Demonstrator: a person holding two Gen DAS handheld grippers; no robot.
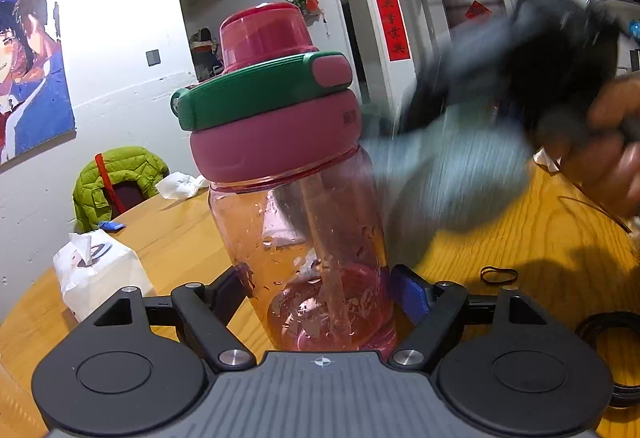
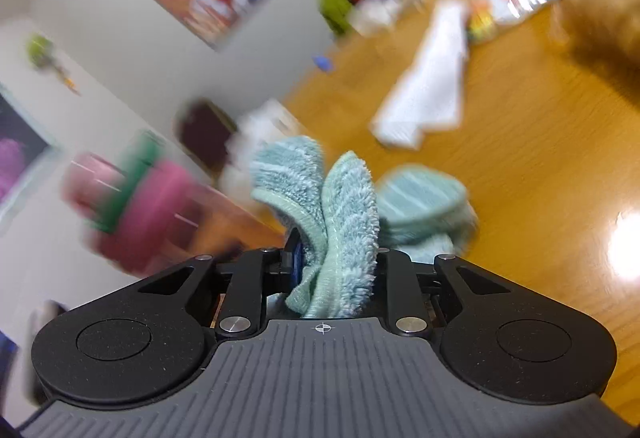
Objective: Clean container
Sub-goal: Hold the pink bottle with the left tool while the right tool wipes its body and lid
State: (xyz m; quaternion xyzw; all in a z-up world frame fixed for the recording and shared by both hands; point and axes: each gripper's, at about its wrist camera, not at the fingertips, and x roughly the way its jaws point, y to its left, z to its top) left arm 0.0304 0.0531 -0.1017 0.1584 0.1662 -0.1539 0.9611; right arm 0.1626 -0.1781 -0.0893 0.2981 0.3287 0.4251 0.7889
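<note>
- Between the jaws of the left gripper (image 1: 320, 294) stands the pink bottle (image 1: 296, 197), its lower body pinched from both sides; the pads press on the clear plastic low down, probably so the upper wall and lid stay free for wiping.
- Above the jaws the bottle rises nearly upright, leaning a little, with its green-and-pink lid (image 1: 264, 93) closed. Judging from that, only the outside is meant to be cleaned at this point.
- Inside the bottle, droplets cling to the wall and a straw runs down to the base, which sits just ahead of the jaws, over the wooden table (image 1: 520, 250).
- Right of the left jaws and higher, the right gripper (image 2: 334, 270) arrives blurred, with a hand (image 1: 612, 153) behind it.
- Its jaws stand narrow, clamped on a folded pale teal cloth (image 2: 340, 222); the folds fan out ahead of the fingertips, giving a soft pad that reaches the bottle before any hard part does.
- From the right wrist view the bottle lies left of the jaws, near but apart from the cloth; in the left wrist view the cloth blurs against its shoulder, so contact cannot be settled.
- Beyond the right jaws lies white paper (image 2: 428, 77), uninvolved.
</note>
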